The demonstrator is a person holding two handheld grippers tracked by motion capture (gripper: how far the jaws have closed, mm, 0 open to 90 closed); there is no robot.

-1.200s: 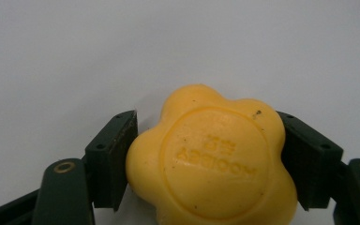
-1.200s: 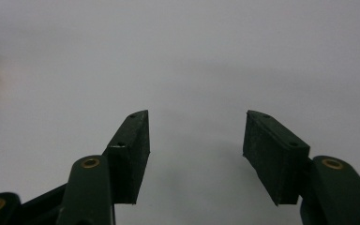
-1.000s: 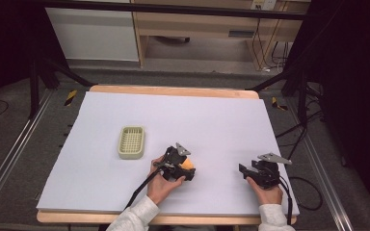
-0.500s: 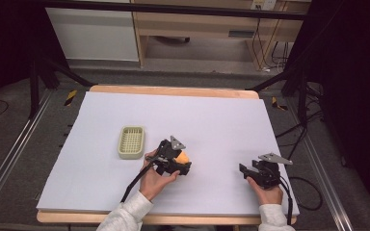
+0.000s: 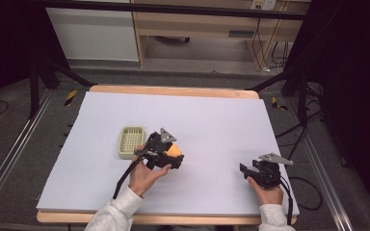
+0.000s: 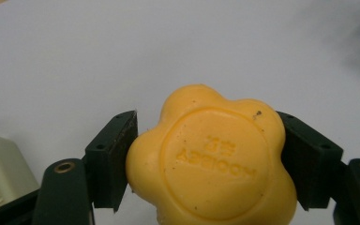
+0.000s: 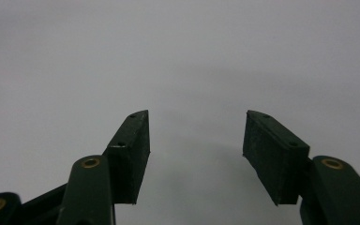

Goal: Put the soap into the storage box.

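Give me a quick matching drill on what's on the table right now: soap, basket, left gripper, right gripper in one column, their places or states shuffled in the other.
Things:
1. yellow soap
2. basket
3. left gripper
4. right gripper

Places or states:
A. jaws apart with nothing between them, near the table's right edge
B. sits on the white table, empty as far as the high view tells, left of the hand
C. flower-shaped, pinched between two black pads
D. shut on the yellow thing, beside the basket

Pairs: 1-C, 2-B, 3-D, 4-A
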